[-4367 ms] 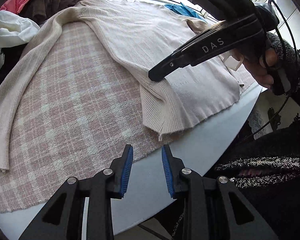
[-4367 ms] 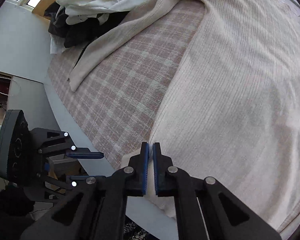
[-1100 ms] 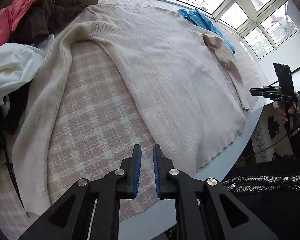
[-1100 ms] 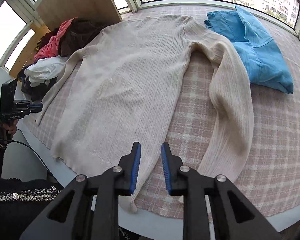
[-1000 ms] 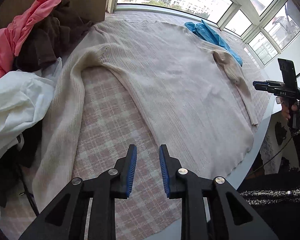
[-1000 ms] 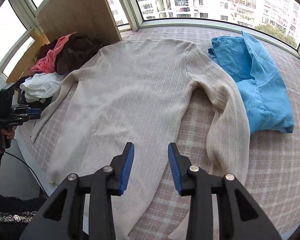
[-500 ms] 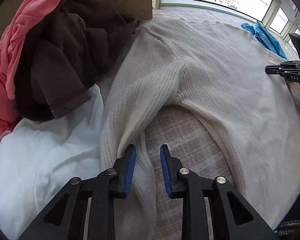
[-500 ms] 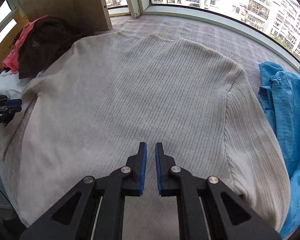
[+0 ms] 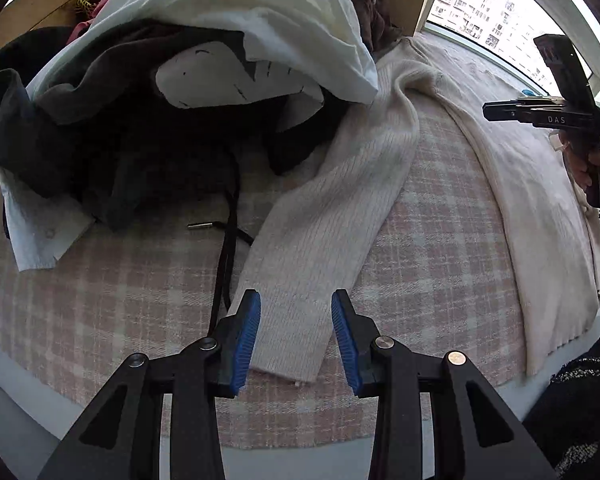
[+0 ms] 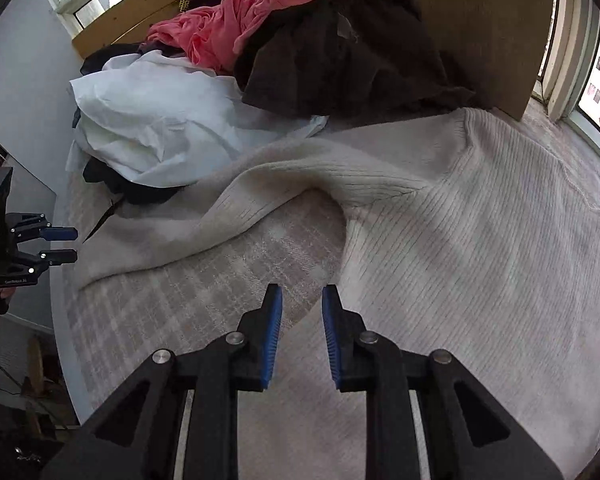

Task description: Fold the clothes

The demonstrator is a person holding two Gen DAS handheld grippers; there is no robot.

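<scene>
A pink-and-cream plaid cloth [image 9: 440, 248], coarse-woven, covered the round table [image 9: 300, 454], whose pale rim showed only at the near edge. Windows [image 9: 472, 4] behind looked onto apartment blocks, and a wooden board [image 10: 480, 40] stood against the frame.

The sweater [image 10: 480, 248], cream and rib-knit, lay flat across the cloth, its body cut off by the right wrist view's edge. Its sleeve [image 9: 328, 216] ran down from the shoulder toward the table's near edge, slightly bent, the finer-ribbed cuff ending just short of the cloth's border.

A heap of clothes [image 10: 228, 80] was piled beside the shoulder: smooth white fabric, a dark brown knit, crumpled pink cloth, black garments beneath. How many pieces it held could not be made out. A black cord [image 9: 226, 248] trailed from it beside the sleeve, a small metal tip [image 9: 200, 225] lying near.

The left gripper [image 9: 296, 334] stood wide, its blue ridged pads either side of the cuff, holding nothing. The right gripper [image 10: 298, 334] was parted more narrowly over the plaid beside the sweater's side edge, also empty; in the left wrist view it appeared side-on above the sweater's body.
</scene>
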